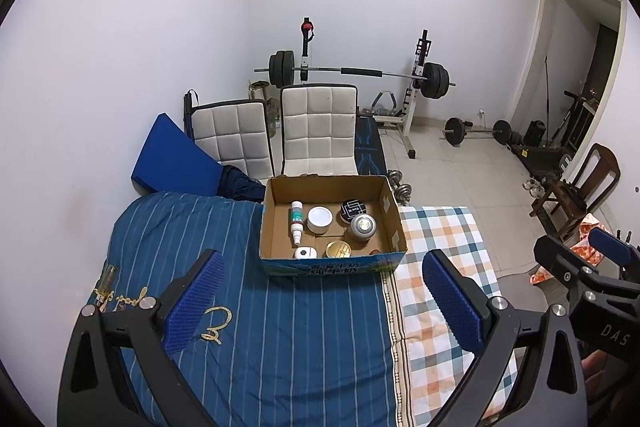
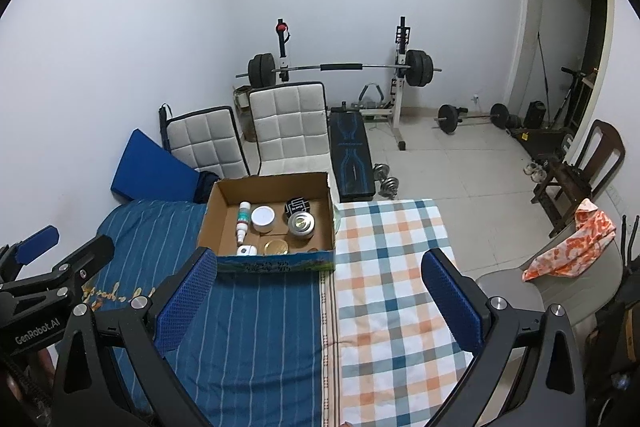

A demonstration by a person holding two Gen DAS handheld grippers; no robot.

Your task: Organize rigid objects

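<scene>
Both sets of jaws stand spread wide with nothing between them: the left gripper (image 1: 324, 301) hangs above the blue striped bedspread (image 1: 288, 327), the right gripper (image 2: 318, 301) over the seam where that meets the orange-and-teal checked blanket (image 2: 392, 267). Just ahead of them on the bed sits the open brown cardboard box (image 1: 394, 223). Inside it lie a white spray bottle with a green label (image 1: 296, 221), a round white jar (image 1: 319, 218), a black round tin (image 1: 353, 210), a silver metal tin (image 1: 362, 226), a gold-lidded tin (image 1: 338, 249) and a small white cube-shaped gadget (image 1: 305, 252). Beyond stand two white quilted chairs (image 1: 316, 131) and a barbell rack (image 1: 360, 71).
</scene>
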